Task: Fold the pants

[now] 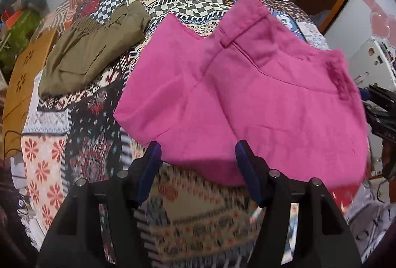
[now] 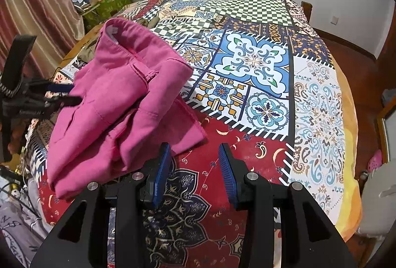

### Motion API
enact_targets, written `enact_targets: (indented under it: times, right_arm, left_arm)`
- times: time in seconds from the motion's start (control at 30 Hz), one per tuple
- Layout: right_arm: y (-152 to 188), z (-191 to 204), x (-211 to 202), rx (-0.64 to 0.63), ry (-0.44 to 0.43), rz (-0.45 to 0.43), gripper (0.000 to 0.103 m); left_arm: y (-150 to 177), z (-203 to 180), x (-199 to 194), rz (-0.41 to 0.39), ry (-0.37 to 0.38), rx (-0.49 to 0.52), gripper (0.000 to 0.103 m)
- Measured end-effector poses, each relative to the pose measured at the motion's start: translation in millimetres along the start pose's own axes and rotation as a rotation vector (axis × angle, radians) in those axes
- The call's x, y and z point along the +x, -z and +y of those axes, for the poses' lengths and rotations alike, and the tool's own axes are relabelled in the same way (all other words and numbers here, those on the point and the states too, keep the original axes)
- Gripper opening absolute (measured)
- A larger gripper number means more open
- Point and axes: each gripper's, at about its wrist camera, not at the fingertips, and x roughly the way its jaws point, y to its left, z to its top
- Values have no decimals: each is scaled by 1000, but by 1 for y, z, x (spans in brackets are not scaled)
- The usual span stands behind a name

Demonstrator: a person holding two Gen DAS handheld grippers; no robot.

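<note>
The pink pants (image 2: 118, 104) are soft, limp; grip a hem at 6 o'clock; left tongs (image 1: 198, 166) and right tongs (image 2: 195, 169) spread, empty

Matt pink woven-cloth pants (image 1: 247, 95), printed cloth bedspread (image 2: 259, 65), olive cloth garment (image 1: 91, 55), polished wood floor (image 2: 346, 55)

Two pairs of pants lie on one bedspread (image 2: 259, 65): one pink pair (image 1: 259, 100), folded, and one olive pair (image 1: 91, 55), also folded. Two grippers show: the left gripper (image 1: 198, 151) and the right gripper (image 2: 195, 159), each with two blue-padded fingers.
</note>
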Motion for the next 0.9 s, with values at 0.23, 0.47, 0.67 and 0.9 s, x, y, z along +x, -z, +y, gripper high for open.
enact_targets:
  times: [0.23, 0.47, 0.67, 0.9]
  right_arm:
    - [-7, 8, -17, -18, 5, -45, 36]
    - [-17, 27, -24, -31, -34, -66, 36]
    - [-11, 50, -14, -84, -71, -1, 36]
    - [-3, 53, 13, -164, -48, 78, 38]
  left_arm:
    - [3, 29, -40, -92, -102, -30, 62]
    - [-33, 74, -23, -111, -161, -67, 62]
    - [-40, 78, 19, -29, -162, -36, 62]
    - [-21, 71, 27, -10, -165, 21, 61]
